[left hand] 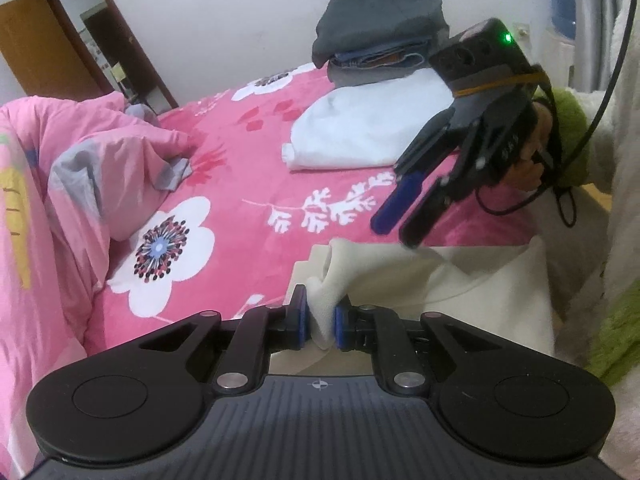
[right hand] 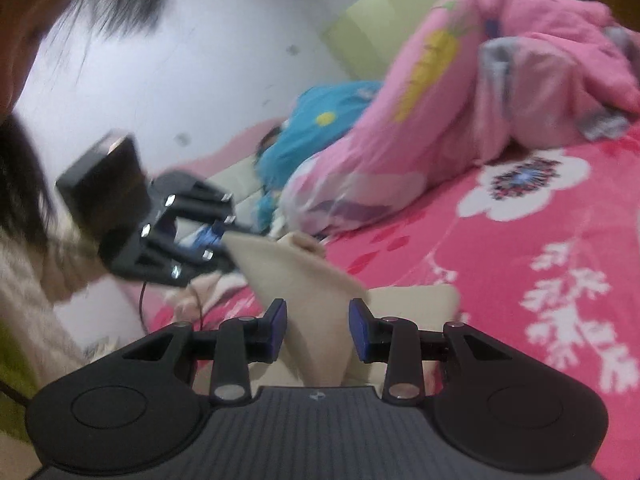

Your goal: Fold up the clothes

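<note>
Plainly two grippers, left gripper (left hand: 321,326) jaws clamping one cream garment (left hand: 460,280), right gripper (left hand: 394,226) jaws apart, empty.

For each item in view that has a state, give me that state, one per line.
Cream garment: partly folded, one fold lifted.
Left gripper: shut on the cream garment.
Right gripper: open, cream cloth between its pads, no pinch.
White folded garment: folded, lying on the bed.
Grey and blue clothes stack: folded, piled.
Pink quilt: crumpled.
</note>
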`<state>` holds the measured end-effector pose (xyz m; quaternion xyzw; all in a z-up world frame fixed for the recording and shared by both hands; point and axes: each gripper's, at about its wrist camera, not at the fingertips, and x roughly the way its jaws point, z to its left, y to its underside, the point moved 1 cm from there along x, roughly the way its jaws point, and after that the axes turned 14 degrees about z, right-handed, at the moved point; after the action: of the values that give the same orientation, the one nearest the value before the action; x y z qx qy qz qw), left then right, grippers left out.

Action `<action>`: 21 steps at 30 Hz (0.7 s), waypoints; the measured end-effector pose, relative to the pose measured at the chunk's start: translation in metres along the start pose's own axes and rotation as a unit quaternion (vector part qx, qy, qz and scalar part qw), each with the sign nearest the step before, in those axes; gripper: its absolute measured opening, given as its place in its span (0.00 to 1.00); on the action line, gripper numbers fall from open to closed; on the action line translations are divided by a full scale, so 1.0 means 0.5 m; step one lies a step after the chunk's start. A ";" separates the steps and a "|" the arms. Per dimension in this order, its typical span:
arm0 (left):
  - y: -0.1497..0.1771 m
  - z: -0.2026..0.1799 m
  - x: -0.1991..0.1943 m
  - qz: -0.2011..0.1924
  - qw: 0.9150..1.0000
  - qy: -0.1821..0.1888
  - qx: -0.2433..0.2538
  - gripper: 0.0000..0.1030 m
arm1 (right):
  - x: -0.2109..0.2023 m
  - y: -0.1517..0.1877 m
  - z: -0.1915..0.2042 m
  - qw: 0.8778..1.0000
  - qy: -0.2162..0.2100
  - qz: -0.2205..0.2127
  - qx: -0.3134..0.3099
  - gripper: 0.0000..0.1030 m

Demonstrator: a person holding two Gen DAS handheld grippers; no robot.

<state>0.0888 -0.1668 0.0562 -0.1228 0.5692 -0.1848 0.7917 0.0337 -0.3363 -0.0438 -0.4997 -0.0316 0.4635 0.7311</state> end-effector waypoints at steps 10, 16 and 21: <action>-0.010 0.008 0.004 -0.009 0.999 0.030 -0.037 0.10 | 0.115 -0.007 0.004 0.998 0.058 0.008 -0.001 0.29; -0.013 0.012 0.011 -0.020 0.998 0.042 -0.051 0.10 | 0.122 0.006 0.008 0.995 0.098 0.004 0.016 0.29; -0.011 0.032 -0.003 -0.029 0.996 0.044 -0.070 0.10 | 0.044 0.015 -0.018 0.992 0.105 -0.038 0.057 0.29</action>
<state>0.1027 -0.1716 0.0649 -0.1867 0.6112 -0.1726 0.7495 0.0458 -0.3265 -0.0633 -0.5014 0.0530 0.3810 0.7750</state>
